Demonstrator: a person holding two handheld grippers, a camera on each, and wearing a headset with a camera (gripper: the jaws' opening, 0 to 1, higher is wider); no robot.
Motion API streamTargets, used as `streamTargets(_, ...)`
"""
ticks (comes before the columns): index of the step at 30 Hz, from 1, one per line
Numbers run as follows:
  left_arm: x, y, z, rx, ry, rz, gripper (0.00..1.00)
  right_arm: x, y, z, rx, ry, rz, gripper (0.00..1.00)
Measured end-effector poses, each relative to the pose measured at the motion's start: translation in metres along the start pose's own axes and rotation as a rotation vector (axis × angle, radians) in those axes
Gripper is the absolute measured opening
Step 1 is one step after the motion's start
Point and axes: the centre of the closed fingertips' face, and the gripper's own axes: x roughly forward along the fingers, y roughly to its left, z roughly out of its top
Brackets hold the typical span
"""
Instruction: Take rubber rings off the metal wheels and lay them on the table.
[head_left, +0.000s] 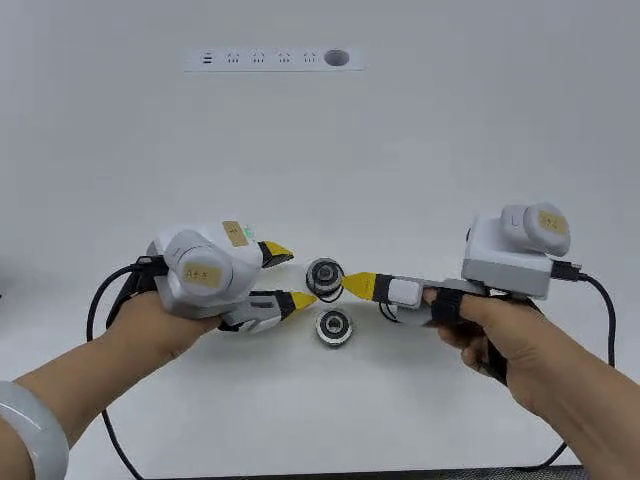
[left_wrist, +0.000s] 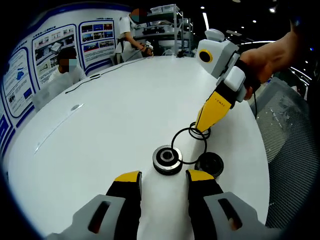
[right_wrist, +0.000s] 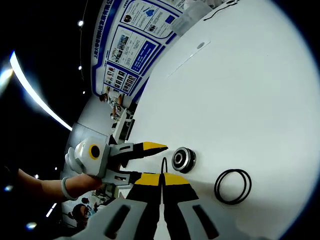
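Note:
Two metal wheels lie on the white table (head_left: 330, 170): one (head_left: 324, 274) further off, one (head_left: 334, 327) nearer. My left gripper (head_left: 288, 274) is open, its yellow tips either side of the further wheel (left_wrist: 167, 159) without touching it. The second wheel (left_wrist: 209, 164) lies just to the right of it. My right gripper (head_left: 358, 283) comes in from the right, shut on a thin black rubber ring (left_wrist: 173, 142) that loops down beside the further wheel. In the right gripper view the held ring (right_wrist: 164, 164) sticks up edge-on from the shut jaws (right_wrist: 162, 175), close to a wheel (right_wrist: 183, 159).
Two loose rubber rings (right_wrist: 216, 187) lie together on the table under the right gripper (left_wrist: 202, 125). A white power strip (head_left: 275, 58) sits at the table's far edge. Black cables trail from both grippers. People stand and sit beyond the table (left_wrist: 100, 125).

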Motion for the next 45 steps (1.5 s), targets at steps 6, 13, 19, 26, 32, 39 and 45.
streamTargets(6, 0.0, 0.0, -0.002, -0.005, 0.003, 0.0, 0.37, -0.018, -0.013, -0.001, 0.033, -0.029, -0.032, 0.02)
streamTargets(13, 0.0, 0.0, -0.003, -0.012, 0.005, 0.001, 0.36, -0.034, -0.028, 0.002, 0.058, -0.061, -0.069, 0.02)
streamTargets(19, 0.0, 0.0, -0.004, -0.015, 0.006, 0.002, 0.36, -0.041, -0.041, 0.0, 0.068, -0.061, -0.102, 0.02)
streamTargets(26, 0.0, 0.0, -0.004, -0.018, 0.008, 0.002, 0.36, -0.046, -0.059, -0.009, 0.084, -0.052, -0.156, 0.02)
streamTargets(32, 0.001, 0.0, -0.005, -0.017, 0.009, 0.002, 0.35, -0.047, -0.064, -0.011, 0.081, -0.048, -0.18, 0.02)
streamTargets(39, 0.001, 0.0, -0.004, -0.019, 0.007, 0.002, 0.36, -0.046, -0.068, -0.013, 0.047, -0.032, -0.205, 0.04)
streamTargets(45, 0.001, 0.001, -0.004, -0.018, 0.006, 0.002, 0.36, -0.047, -0.069, -0.013, -0.006, -0.014, -0.229, 0.07)
